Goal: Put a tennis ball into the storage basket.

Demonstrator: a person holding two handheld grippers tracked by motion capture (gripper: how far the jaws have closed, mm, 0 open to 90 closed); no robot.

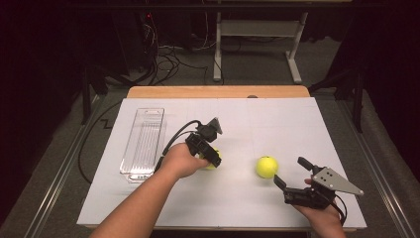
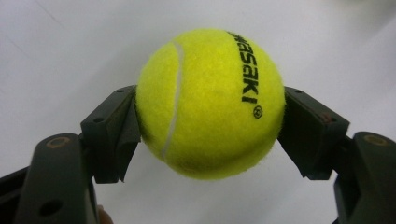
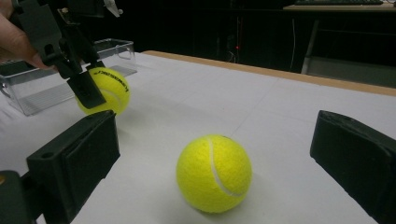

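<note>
White table (image 1: 297, 129) bears a clear bin (image 1: 142, 144) at its left. Left gripper (image 2: 210, 121) pinches one tennis ball (image 2: 210, 102) just beside the bin. Right gripper (image 3: 215, 154) stands spread, a second ball (image 3: 214, 172) resting before its jaws.

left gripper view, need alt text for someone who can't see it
A yellow tennis ball with black lettering is clamped between the two black jaws of the left gripper, pressed on both sides. Behind it lies the plain white table surface.
</note>
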